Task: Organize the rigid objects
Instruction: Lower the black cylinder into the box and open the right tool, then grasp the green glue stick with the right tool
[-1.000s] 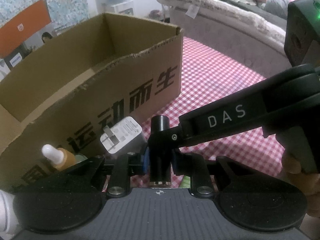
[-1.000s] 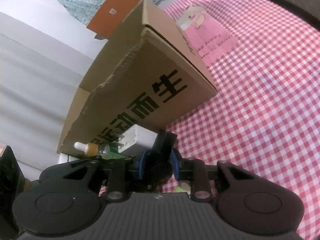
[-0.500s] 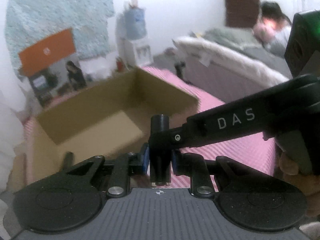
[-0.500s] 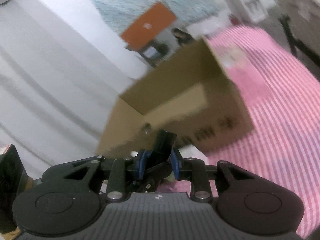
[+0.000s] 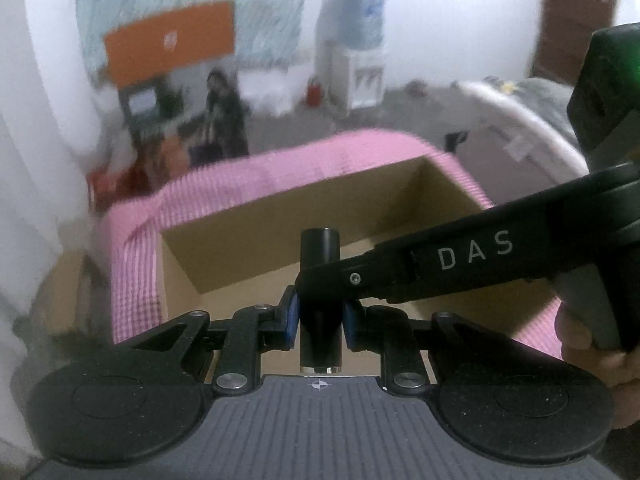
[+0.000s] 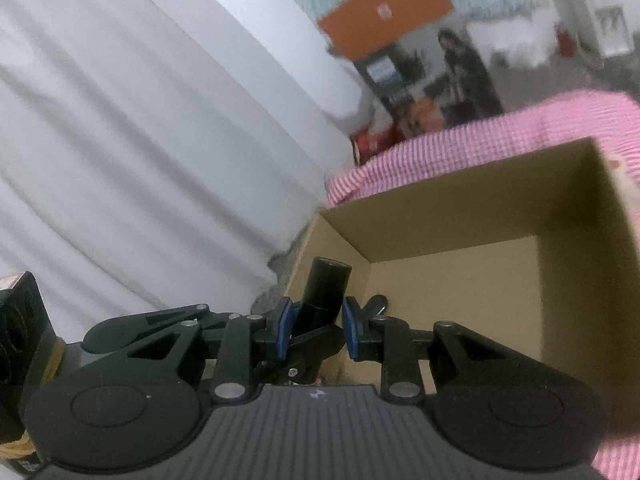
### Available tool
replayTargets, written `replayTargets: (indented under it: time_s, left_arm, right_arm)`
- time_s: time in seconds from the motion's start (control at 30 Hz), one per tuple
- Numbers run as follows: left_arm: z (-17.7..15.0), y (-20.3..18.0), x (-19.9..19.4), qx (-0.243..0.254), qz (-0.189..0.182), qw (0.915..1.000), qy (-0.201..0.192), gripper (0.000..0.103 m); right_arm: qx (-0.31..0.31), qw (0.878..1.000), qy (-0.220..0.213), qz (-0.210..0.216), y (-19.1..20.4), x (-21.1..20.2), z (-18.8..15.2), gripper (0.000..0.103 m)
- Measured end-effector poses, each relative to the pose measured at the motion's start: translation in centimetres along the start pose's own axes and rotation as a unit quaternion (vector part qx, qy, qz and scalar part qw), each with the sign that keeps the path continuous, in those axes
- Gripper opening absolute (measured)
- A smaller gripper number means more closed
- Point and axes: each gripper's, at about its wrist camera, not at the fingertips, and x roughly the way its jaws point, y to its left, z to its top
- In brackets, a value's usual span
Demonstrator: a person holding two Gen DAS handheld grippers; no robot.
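The cardboard box (image 5: 248, 248) was plain brown. The cloth (image 5: 136, 248) under it bore a pink-and-white check. The cylinder (image 5: 320, 292) was black; the pads (image 6: 285, 328) were blue. Behind stood an orange panel (image 6: 384, 12) and pale grey curtain (image 6: 120, 140).

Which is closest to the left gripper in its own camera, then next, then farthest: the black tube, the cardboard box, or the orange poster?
1. Black tube: right between the left gripper pads, also pinched by the right gripper.
2. Cardboard box: open, just beyond and below.
3. Orange poster: far back, upper left, by the wall.
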Motion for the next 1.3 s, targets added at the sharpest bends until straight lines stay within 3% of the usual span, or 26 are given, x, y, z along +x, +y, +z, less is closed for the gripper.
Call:
replayTargets:
  time_s: [0.17,0.33,0.43,0.7,0.83,1.03,1.07,1.17,1.3]
  left_arm:
    - [1.7,2.5,5.4,-0.031,0.014,0.9969,0.072,0.021]
    - [1.5,4.3,8.7,-0.043,0.051,0.9905,0.121,0.021]
    - [1.3,4.9,9.4,-0.050,0.065,0.9883,0.128,0.024]
    - [1.7,5.0,8.1,-0.055,0.050,0.9909,0.112,0.033]
    - [1.7,4.1,5.7,-0.045,0.045,0.9943,0.086,0.039]
    - [0.6,2.3,0.3,-0.026,0.023,0.9989,0.032,0.058]
    - [0.3,1.9,-0.7,-0.022,0.016,0.9993,0.024,0.062]
    - [-0.9,0.8,-3.5,-0.010,-0.004,0.9999,-0.002,0.068]
    - [-3.2,-1.1,-6.2,0.011,-0.030,0.9991,-0.027,0.072]
  right_arm:
    - [0.033,0.997,0.071,-0.015,-2.6,6.2,3.3,0.029]
    - [0.052,0.991,0.123,-0.029,-4.4,11.3,4.7,0.029]
    - [0.058,0.988,0.139,-0.027,-4.7,13.5,4.9,0.029]
    - [0.047,0.988,0.142,-0.041,-5.0,15.3,5.6,0.030]
    - [0.037,0.991,0.123,-0.036,-4.5,13.2,6.0,0.030]
    - [0.015,0.998,0.062,-0.010,-2.0,5.2,4.8,0.032]
    - [0.014,0.999,0.049,-0.004,-1.5,3.4,4.4,0.033]
    - [0.013,1.000,0.011,0.014,-0.6,-1.4,2.8,0.054]
    - [0.007,0.999,-0.044,0.030,0.4,-8.4,-0.7,0.057]
